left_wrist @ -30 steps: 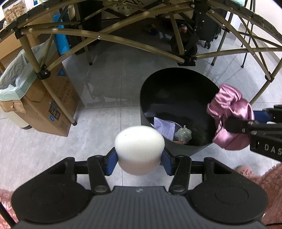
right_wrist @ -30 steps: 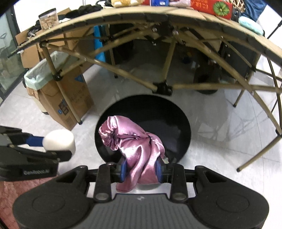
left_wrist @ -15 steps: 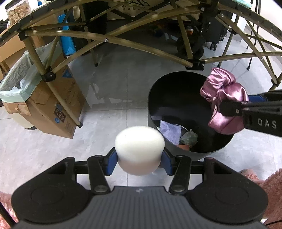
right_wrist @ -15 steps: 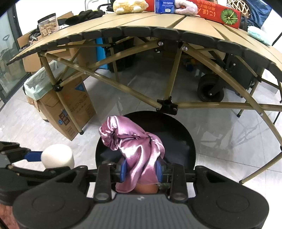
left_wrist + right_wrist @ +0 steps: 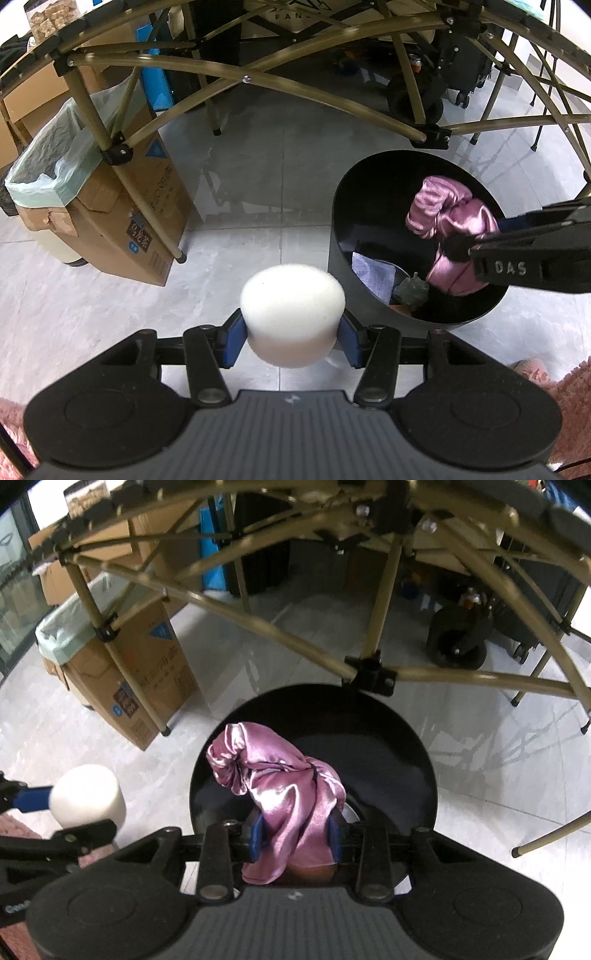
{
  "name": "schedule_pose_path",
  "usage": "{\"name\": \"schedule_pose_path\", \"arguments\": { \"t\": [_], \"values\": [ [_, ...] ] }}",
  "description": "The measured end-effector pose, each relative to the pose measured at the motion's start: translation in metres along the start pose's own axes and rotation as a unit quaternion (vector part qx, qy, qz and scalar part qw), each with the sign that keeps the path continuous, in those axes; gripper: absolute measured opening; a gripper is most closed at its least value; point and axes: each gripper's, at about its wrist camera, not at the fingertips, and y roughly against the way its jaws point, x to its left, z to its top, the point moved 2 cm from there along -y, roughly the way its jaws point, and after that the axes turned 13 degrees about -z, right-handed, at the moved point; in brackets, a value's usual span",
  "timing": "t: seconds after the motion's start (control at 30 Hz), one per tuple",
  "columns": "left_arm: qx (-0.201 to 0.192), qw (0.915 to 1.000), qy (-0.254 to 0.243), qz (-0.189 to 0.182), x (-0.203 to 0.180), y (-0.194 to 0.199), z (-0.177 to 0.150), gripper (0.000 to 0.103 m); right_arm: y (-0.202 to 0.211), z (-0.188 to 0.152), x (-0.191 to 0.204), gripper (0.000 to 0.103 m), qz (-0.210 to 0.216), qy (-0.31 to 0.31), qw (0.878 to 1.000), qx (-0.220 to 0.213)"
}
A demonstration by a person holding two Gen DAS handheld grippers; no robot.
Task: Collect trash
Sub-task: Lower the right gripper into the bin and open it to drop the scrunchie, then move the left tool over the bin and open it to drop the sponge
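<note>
Right gripper [image 5: 293,836] fingers clamp pink cloth [image 5: 284,786] over black bin [image 5: 424,760] mouth, not dropped. Left gripper [image 5: 291,334] fingers grip white sponge [image 5: 292,314], bin at 2 o'clock in left view. Paper scraps [image 5: 373,275] already inside. Left: release both.

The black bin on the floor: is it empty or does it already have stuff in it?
Not empty. The black bin holds a pale paper scrap and a crumpled greenish wad at the bottom.
</note>
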Motion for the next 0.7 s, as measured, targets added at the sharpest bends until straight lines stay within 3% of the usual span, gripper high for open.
{"name": "schedule_pose_path", "arguments": {
  "t": [0.17,0.23,0.3,0.33,0.43,0.7],
  "values": [
    [-0.001,1.0,0.004,0.0,0.002,0.0,0.0,0.053,-0.007,-0.001,0.0,0.054,-0.014,0.002,1.0,0.011],
    [-0.001,1.0,0.004,0.0,0.002,0.0,0.0,0.053,-0.007,-0.001,-0.004,0.066,-0.017,-0.003,1.0,0.01],
    [-0.002,1.0,0.002,0.0,0.002,0.0,0.0,0.053,-0.007,0.0,-0.006,0.095,-0.018,-0.006,1.0,0.01],
    [-0.003,1.0,0.002,0.001,0.002,0.001,0.0,0.053,-0.007,-0.001,-0.007,0.099,-0.019,-0.007,1.0,0.01],
    [-0.003,1.0,0.001,0.002,0.002,0.0,0.0,0.053,-0.006,-0.001,-0.009,0.103,-0.021,-0.01,1.0,0.011],
    [-0.007,1.0,-0.002,0.005,0.001,0.003,0.001,0.053,0.001,-0.007,-0.014,0.103,-0.02,-0.008,1.0,0.015]
  ]
}}
